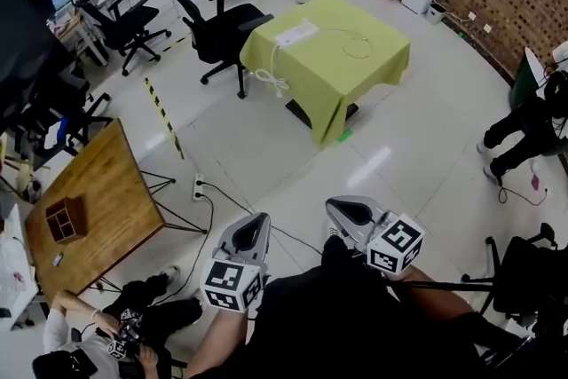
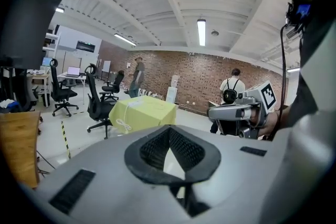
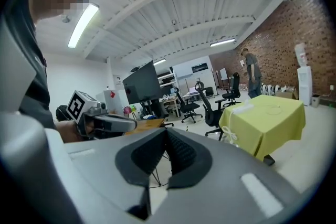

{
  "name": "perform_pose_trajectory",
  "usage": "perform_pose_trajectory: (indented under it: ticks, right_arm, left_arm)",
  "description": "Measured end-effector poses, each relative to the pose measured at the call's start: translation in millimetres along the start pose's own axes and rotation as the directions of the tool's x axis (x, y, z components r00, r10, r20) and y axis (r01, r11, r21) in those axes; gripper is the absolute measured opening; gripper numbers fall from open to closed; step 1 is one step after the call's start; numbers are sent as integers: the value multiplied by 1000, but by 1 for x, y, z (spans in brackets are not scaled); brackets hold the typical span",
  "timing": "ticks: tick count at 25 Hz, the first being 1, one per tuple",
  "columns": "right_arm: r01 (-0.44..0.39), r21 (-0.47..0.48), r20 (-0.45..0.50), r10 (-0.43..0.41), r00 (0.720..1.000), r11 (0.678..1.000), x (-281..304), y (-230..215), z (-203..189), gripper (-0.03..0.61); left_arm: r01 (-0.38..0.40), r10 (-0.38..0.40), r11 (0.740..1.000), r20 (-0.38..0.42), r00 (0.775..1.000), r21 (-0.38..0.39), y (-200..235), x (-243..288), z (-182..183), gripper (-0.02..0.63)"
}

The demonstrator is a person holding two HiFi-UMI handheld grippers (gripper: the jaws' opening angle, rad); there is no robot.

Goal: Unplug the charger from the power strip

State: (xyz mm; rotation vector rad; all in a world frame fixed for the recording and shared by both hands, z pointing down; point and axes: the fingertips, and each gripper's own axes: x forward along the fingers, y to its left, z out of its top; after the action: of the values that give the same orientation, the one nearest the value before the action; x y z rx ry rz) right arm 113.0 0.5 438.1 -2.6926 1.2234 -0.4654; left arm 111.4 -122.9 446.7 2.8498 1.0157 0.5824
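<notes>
1. The left gripper's (image 2: 169,128) jaws are pressing together at the tips and holding nothing.
2. The right gripper's (image 3: 165,131) jaws are pressing together too, with nothing in them.
3. Both grippers are hovering near the person, over the floor (image 1: 266,138), and pointing toward the far yellow table (image 1: 373,58).
4. The white power strip (image 1: 297,33) is lying on the far left part of that table, well apart from both grippers. Its long side is running from near-left to far-right.
5. A thin white wire (image 1: 357,45) is looping on the cloth to its right. The charger is looking too small to pick out.
6. I think the right gripper is sitting a little nearer, but both are needing to come much closer first.
</notes>
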Motion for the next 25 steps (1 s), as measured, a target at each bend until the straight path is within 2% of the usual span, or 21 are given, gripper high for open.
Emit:
perform_pose_trajectory:
  ticks: [8,12,18,21,25]
  right_arm:
    - [72,13,29,-72,997,997,-6,-146,30,3]
    - [75,32,25,-76,997,997,-11,-207,43,3]
    - [74,59,30,-76,997,996,-1,-270,51,3]
    - [68,83,23,-70,997,994,8,-288,50,3]
    - [73,105,10,-74,997,992,30,-306,51,2]
  left_arm:
    - [48,-47,999,-14,999,18,-3,146,47,5]
    - [51,-51,998,-5,999,37,-10,205,73,5]
    - [39,-38,999,-24,999,25,-3,265,89,5]
    - [41,-40,998,-46,998,41,1,282,93,5]
    - [41,-39,999,-66,997,23,25,302,97,5]
